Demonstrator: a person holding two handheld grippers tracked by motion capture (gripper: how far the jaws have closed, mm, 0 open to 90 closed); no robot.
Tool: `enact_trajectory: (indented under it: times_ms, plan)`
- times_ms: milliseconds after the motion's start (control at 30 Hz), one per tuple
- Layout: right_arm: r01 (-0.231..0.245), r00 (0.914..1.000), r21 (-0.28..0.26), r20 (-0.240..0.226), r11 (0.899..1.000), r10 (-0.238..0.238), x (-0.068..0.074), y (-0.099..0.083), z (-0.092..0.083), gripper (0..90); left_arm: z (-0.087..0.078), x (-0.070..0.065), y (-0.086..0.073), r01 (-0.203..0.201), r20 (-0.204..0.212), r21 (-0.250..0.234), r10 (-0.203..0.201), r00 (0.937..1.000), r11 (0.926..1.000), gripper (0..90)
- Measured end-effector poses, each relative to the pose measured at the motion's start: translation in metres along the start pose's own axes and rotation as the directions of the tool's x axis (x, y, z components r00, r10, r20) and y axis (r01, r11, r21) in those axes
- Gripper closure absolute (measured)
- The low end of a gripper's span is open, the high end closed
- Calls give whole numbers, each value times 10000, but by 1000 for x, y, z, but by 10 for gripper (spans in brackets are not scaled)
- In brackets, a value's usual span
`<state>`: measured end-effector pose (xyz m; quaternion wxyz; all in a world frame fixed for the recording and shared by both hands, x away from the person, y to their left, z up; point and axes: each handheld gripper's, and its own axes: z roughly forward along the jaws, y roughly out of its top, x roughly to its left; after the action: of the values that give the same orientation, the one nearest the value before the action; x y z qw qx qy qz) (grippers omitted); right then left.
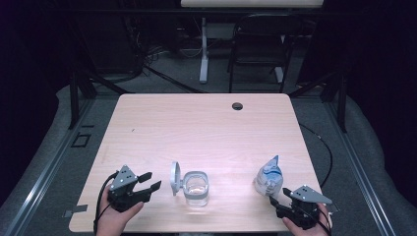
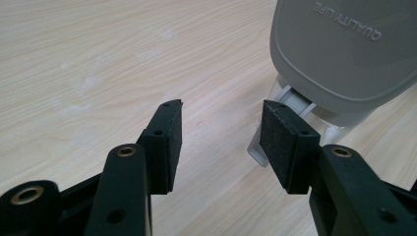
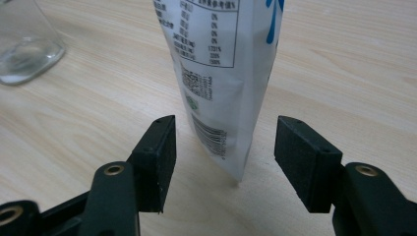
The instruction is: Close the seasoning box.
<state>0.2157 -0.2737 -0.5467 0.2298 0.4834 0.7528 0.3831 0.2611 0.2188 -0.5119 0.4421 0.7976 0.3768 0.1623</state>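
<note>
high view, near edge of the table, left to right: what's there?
Black left gripper with a grey plate on top → upright grey hinged lid → clear glass container it belongs to → white and blue standing pouch → black right gripper, jaws open just short of the pouch.

One container, one pouch, two grippers on one worktop.

The worktop [image 1: 206,123] carries one clear container [image 1: 196,188] with a single grey lid [image 1: 175,178] hinged open at its side, and one white-and-blue pouch [image 1: 269,178] standing upright. Two grippers are counted: one left gripper [image 1: 149,181] and one right gripper [image 1: 278,196], each with two black jaws, four jaws in all, and each held by one hand, so two hands come in from the near edge. The worktop has one round dark hole [image 1: 237,106] near its far edge. Beyond it stands one dark chair [image 1: 258,46] and one white leg [image 1: 203,51] of another table.
</note>
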Motion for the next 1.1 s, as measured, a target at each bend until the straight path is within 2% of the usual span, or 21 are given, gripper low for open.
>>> enact_trajectory:
  times_ms: [200, 433, 567, 733, 967, 1100]
  plan:
    - [-144, 9999, -74, -3, 9999, 144, -2, 0, 9, 395, 0, 1, -1, 34, 9, 52, -34, 10000, 10000, 516]
    - [-93, 10000, -27, -33, 10000, 93, -2, 3, 19, 389, -1, 3, -1, 82, -12, 16, -82, 10000, 10000, 515]
    - [-313, 9994, -83, -114, 9995, 312, -3, 8, 24, 386, -1, 3, -2, 162, -27, 32, -162, 9999, 9999, 516]
    - [116, 9999, -90, 32, 9999, -116, 2, 11, 30, 373, 0, 5, -3, 149, -28, 81, -148, 9999, 9999, 516]
    - [-208, 9997, -261, -165, 9994, 203, 0, 10, 41, 350, 0, 6, -4, 229, -41, 70, -229, 9997, 9997, 516]
    - [-163, 9999, -276, -47, 9995, 162, 1, 10, 47, 348, 1, 6, -4, 227, -46, 107, -227, 9997, 9997, 516]
